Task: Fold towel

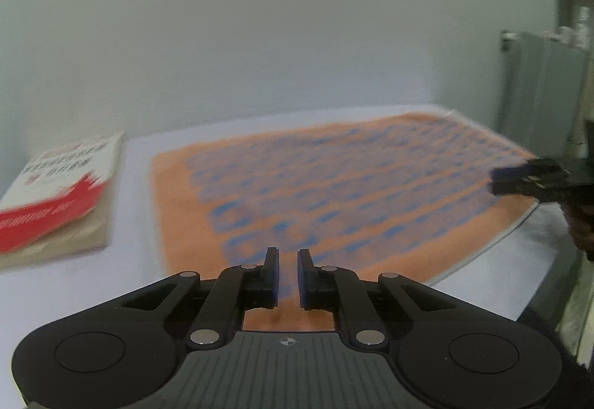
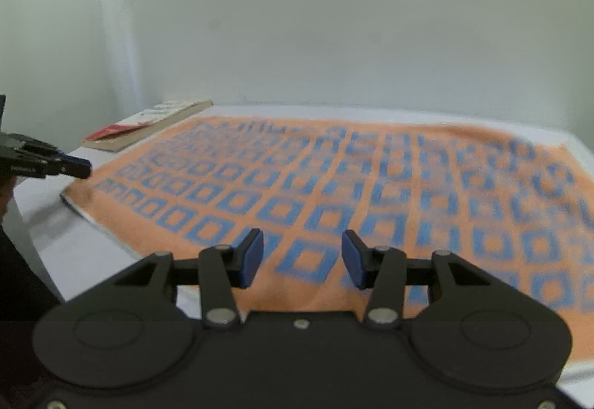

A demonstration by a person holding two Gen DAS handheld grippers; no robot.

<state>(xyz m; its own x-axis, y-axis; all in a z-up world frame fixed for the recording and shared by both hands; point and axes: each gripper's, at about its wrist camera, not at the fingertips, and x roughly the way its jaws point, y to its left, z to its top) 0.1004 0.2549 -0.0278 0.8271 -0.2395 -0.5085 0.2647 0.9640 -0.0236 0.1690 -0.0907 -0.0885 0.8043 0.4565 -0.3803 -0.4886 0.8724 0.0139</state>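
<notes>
My left tool (image 1: 288, 269) sits nearly pressed together, empty, over the orange towel (image 1: 371, 186); my right tool (image 2: 302, 256) is spread above it.

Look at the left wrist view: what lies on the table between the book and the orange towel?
Nothing: in the left wrist view only a bare strip of the white table separates the book from the towel.

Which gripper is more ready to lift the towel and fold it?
Probably the left gripper: its jaws are nearly shut right at the towel's near edge. The right gripper hovers open above the cloth, gripping nothing.
</notes>
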